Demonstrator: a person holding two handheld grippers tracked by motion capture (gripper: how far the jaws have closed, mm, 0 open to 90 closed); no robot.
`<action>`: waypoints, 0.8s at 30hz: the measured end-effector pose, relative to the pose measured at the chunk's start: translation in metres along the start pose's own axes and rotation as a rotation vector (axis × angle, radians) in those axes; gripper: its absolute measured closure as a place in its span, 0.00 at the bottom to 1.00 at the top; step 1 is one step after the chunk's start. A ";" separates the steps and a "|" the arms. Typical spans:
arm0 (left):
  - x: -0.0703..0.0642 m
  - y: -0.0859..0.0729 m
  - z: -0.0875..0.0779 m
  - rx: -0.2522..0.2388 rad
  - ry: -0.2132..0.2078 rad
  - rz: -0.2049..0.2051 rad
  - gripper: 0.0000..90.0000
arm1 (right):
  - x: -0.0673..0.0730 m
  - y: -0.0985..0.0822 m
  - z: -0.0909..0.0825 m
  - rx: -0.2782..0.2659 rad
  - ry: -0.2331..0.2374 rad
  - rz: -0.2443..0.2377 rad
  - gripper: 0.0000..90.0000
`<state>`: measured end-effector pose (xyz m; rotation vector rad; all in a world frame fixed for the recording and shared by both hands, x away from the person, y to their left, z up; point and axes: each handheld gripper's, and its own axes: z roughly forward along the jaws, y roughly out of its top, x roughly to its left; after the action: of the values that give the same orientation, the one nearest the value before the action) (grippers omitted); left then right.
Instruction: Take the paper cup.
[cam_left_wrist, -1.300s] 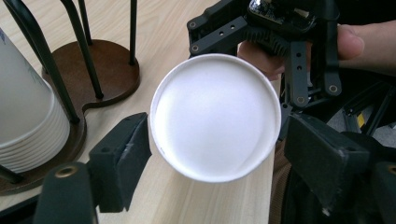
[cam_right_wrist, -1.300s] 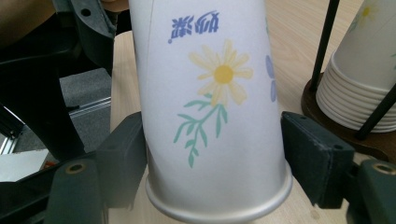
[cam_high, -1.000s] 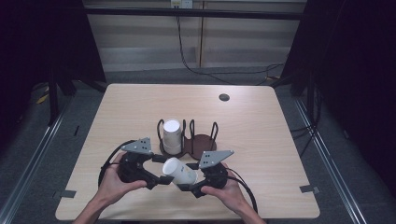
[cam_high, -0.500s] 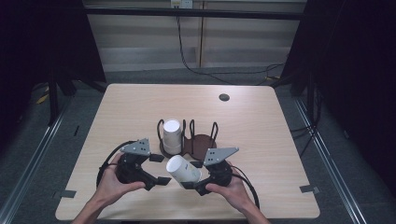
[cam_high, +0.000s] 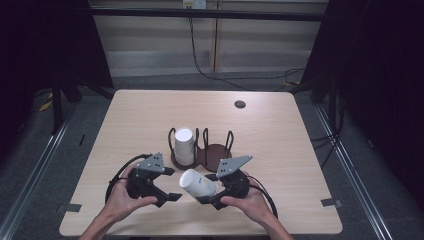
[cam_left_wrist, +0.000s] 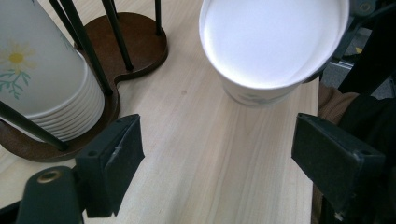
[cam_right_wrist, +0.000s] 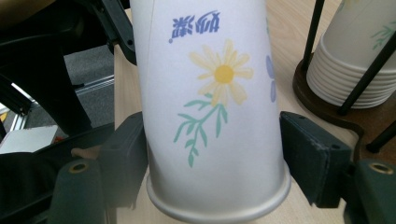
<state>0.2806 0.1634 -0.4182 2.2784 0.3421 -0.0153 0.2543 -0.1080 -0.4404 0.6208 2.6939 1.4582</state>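
My right gripper (cam_high: 206, 189) is shut on a white paper cup (cam_high: 197, 184) printed with a yellow daisy, and holds it tilted above the table's front. In the right gripper view its jaws (cam_right_wrist: 215, 140) press the cup (cam_right_wrist: 210, 93) near its rolled rim. The left gripper (cam_high: 171, 185) stands open just left of the cup. Its jaws have just been opening and nothing is between them (cam_left_wrist: 219, 140). The cup's round white end (cam_left_wrist: 273, 42) faces them from a little ahead. A stack of matching cups (cam_high: 184, 145) stands upside down in the wire rack (cam_high: 216, 154).
The rack has a dark brown wooden base (cam_left_wrist: 135, 42) with black upright rods; its right half holds no cups. A small dark disc (cam_high: 240, 104) sits near the table's far edge. Black cables trail from both grippers over the light wooden table (cam_high: 300, 150).
The cup has tipped so that its round white end points more up and to the left. The left gripper's jaws now stand wider and apart from the cup. Both hands have stayed in place.
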 end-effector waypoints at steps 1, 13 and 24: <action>0.000 0.000 0.000 -0.001 -0.004 0.000 0.19 | 0.000 0.002 -0.001 0.005 -0.001 -0.001 0.31; 0.002 -0.004 0.001 0.006 0.016 -0.006 0.19 | -0.006 0.012 0.000 0.142 0.000 -0.031 0.31; 0.000 -0.005 0.008 0.035 0.007 0.005 0.19 | -0.010 0.016 0.001 0.231 -0.014 -0.050 0.31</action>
<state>0.2806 0.1605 -0.4270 2.3140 0.3429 -0.0109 0.2695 -0.1027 -0.4299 0.5642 2.8675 1.1369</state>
